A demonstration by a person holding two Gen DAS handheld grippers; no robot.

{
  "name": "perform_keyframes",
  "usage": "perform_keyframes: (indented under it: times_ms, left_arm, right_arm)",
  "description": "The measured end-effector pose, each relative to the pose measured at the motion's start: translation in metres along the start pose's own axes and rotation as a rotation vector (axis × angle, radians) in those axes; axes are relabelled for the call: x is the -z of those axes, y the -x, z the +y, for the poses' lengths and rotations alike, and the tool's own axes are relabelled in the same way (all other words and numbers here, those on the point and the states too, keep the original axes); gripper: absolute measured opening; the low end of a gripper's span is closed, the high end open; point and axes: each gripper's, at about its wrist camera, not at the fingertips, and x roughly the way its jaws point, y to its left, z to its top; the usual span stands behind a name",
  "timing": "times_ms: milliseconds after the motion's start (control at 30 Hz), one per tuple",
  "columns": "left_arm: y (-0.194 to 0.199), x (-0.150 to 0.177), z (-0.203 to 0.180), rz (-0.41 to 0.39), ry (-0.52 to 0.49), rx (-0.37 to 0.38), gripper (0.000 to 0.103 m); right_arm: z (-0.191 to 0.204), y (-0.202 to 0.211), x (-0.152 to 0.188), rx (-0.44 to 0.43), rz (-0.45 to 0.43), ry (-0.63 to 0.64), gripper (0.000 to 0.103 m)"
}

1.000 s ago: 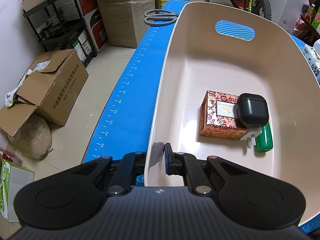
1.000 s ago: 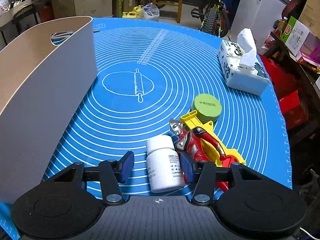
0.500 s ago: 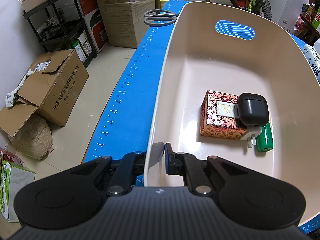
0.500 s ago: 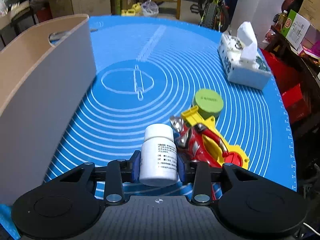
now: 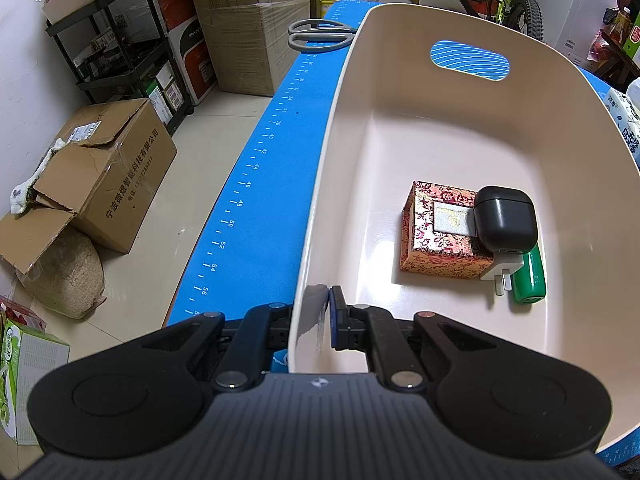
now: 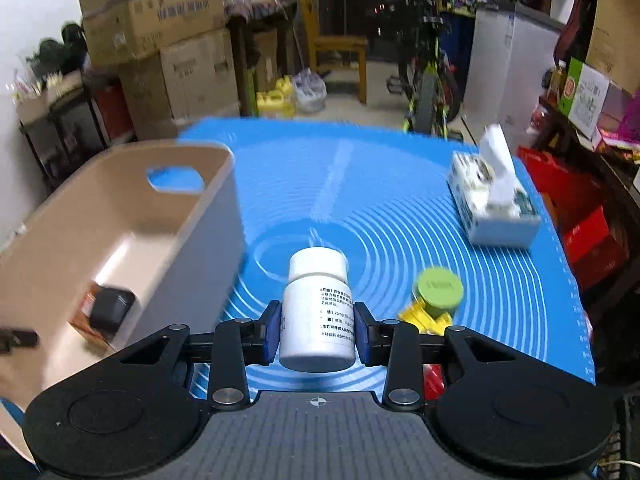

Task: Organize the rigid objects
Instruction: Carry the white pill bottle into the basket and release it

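My right gripper (image 6: 317,330) is shut on a white pill bottle (image 6: 316,312), held lifted above the blue mat (image 6: 400,208). My left gripper (image 5: 316,316) is shut on the near rim of the beige bin (image 5: 332,140). Inside the bin lie a patterned red box (image 5: 440,236), a black earbud case (image 5: 506,224), a white plug (image 5: 502,270) and a green cylinder (image 5: 530,276). In the right wrist view the bin (image 6: 188,240) stands to the left of the bottle. A green-lidded jar (image 6: 440,290) and a yellow toy (image 6: 424,318) lie on the mat below the bottle.
A tissue box (image 6: 494,204) stands at the mat's far right. Grey scissors (image 5: 320,34) lie on the mat beyond the bin. Cardboard boxes (image 5: 108,168), a shelf rack (image 5: 116,40) and a bicycle (image 6: 430,76) stand on the floor around the table.
My right gripper closed on the white bottle that lay on the mat and lifted it up, tilting the view toward the room. The left gripper and the bin have not moved.
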Motion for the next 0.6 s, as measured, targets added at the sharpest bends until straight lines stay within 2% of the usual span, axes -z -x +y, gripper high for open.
perform_keyframes:
  times_ms: [167,600]
  left_arm:
    - [-0.001,-0.001,0.000,0.004,0.015,0.006,0.012]
    - [-0.004,-0.003,0.004,0.009,0.035,0.019,0.011]
  right_arm:
    - [0.020,0.013,-0.010,-0.045,-0.060,0.007,0.044]
    - [0.044,0.027,-0.016,-0.083,-0.114,0.020,0.044]
